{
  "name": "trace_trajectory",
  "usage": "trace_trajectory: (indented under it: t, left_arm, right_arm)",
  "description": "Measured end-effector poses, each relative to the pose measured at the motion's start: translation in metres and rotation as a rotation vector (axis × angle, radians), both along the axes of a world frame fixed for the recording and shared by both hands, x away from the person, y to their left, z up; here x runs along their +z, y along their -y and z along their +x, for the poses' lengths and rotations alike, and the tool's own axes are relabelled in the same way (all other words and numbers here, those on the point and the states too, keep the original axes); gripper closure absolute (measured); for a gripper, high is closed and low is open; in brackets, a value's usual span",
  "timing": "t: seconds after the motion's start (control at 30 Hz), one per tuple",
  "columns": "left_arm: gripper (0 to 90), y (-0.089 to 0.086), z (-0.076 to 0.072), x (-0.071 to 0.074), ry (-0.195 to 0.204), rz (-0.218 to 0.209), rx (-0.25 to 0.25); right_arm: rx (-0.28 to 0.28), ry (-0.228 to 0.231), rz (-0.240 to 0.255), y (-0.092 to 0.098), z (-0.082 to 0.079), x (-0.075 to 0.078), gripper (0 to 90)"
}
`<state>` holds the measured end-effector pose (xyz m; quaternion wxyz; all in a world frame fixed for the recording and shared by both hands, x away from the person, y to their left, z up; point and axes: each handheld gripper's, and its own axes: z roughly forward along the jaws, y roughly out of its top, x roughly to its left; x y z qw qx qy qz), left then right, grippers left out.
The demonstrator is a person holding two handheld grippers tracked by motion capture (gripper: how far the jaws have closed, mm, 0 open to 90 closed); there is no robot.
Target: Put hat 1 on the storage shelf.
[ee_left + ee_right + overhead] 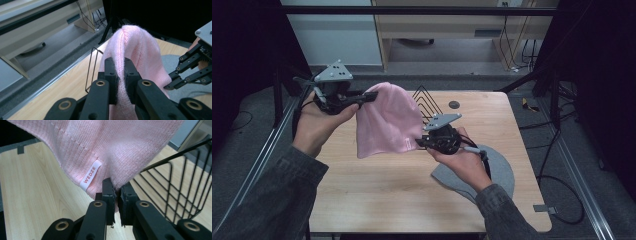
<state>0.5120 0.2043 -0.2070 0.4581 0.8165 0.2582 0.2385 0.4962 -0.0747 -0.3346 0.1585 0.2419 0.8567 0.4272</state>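
I have the pink knitted beanie (387, 120) lifted off the wooden table (377, 195), my left gripper (121, 75) and right gripper (116, 195) each clamped on its fabric. Placing it is still left, perhaps in the black wire rack (180, 187).

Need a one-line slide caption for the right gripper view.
Right tool pinching the edge of a pink knitted beanie beside its white WEDZE label, above the light wooden table.

Both black two-jaw grippers raised above the tabletop, left gripper (368, 96) higher, right gripper (421, 142) lower, jaws clamped.
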Motion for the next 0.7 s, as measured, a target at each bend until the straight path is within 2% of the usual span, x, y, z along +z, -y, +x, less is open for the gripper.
trace_trajectory:
  t: [0.1, 0.3, 0.37, 0.7]
  left_arm:
    - [83.8, 0.003, 0.008, 0.006, 0.005, -0.004, 0.002]
    - [83.8, 0.007, 0.02, 0.014, 0.014, -0.039, 0.001]
    - [83.8, 0.009, 0.023, 0.018, 0.021, -0.055, 0.001]
    - [83.8, 0.007, 0.035, 0.019, 0.03, -0.078, 0.013]
  right_arm:
    - [0.001, 0.001, 0.003, 0.003, 0.006, 0.009, 84.3]
    - [-0.002, 0.005, 0.008, 0.008, 0.017, 0.023, 84.4]
    - [0.0, 0.015, 0.007, 0.01, 0.023, 0.032, 84.4]
    - [-0.025, 0.02, 0.004, 0.022, 0.047, 0.048, 84.4]
